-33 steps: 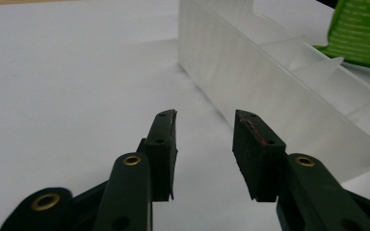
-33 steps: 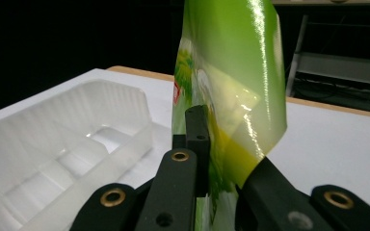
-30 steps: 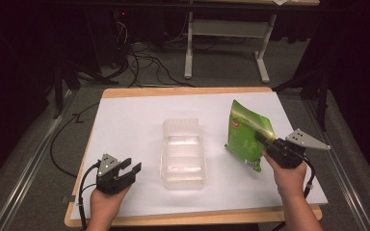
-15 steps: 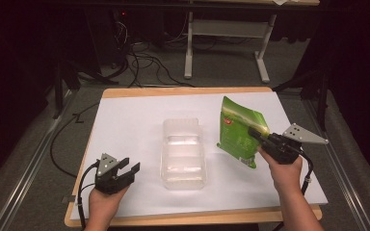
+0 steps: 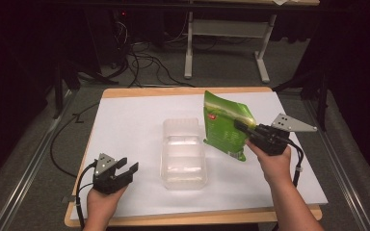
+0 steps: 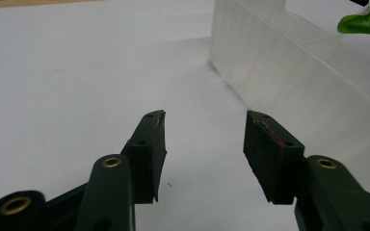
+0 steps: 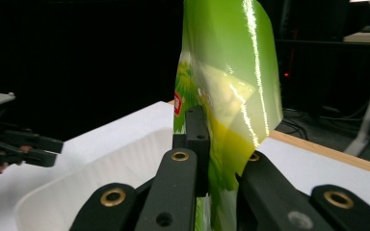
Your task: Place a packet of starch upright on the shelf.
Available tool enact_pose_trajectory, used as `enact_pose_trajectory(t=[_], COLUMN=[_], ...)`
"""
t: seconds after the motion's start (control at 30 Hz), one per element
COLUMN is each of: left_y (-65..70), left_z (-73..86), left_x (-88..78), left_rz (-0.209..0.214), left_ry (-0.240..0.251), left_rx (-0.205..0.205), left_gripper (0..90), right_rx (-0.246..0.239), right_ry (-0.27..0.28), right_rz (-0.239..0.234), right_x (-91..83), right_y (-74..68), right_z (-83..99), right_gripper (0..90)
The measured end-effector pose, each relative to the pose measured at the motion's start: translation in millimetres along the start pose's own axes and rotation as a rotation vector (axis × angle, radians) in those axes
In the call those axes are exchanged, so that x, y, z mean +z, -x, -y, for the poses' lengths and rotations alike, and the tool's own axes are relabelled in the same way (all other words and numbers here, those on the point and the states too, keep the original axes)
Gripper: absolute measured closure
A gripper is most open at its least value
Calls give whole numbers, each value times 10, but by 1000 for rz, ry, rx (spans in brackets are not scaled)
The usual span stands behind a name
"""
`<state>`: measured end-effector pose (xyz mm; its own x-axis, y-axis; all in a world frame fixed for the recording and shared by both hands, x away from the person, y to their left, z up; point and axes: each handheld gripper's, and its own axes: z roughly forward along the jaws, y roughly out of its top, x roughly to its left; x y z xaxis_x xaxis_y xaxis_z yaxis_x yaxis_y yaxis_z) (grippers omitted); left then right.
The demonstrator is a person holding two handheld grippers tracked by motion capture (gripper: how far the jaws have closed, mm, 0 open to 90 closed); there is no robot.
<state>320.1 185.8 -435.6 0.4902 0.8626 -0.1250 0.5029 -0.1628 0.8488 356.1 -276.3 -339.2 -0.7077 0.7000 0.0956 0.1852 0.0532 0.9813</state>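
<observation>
Your right gripper point(image 5: 244, 129) is clenched on the green bag point(image 5: 225, 127), which hangs clear of the desk point(image 5: 135, 115) just beside the right rim of the clear plastic tray point(image 5: 183, 153). Over the last second you have carried the bag leftward: it stood well to the right of the tray 1 second ago, was nearer half a second ago, and now its lower edge all but overlaps the tray's right wall in the high view. It has also tipped more upright, top corner pointing away from you. In the right gripper view the 2 jaws pinch the bag's lower middle, with the tray's white rim point(image 7: 101, 159) directly below and ahead.

That shift suggests the carry is nearly done and the drop into the tray is the step in hand. You probably need a little more travel to the left so the bag sits over the tray's hollow, not its wall, before you lower and let go.

Your left gripper point(image 5: 117, 171) has not moved in that time. It rests low near the desk's front left, jaws released and holding nothing, pointing toward the tray's near left wall point(image 6: 289, 62). Since the tray is light and could slide when the bag lands, that gripper is well placed to steady it.
</observation>
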Motion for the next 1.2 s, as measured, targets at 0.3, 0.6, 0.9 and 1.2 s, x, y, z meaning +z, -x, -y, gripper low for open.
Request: enact_pose_trajectory(t=[0.3,0.6,0.9,1.2], left_y=[-34,-29,-16,-34], left_z=[13,21,31,21], left_x=[-7,-19,-22,-42], left_rz=[-4,-8,-12,-12], left_ry=[0,-1,-6,-2], left_rx=[-11,-2,4,7], left_gripper=[503,503,503,503], right_rx=[-12,-28,-36,-40], right_ry=[3,14,4,-18], right_rz=[-48,-86,-135,-183], right_x=[198,361,558,759], right_y=[-100,-196,-315,-424], right_z=[-57,-153,-173,-144], right_gripper=[900,900,900,900])
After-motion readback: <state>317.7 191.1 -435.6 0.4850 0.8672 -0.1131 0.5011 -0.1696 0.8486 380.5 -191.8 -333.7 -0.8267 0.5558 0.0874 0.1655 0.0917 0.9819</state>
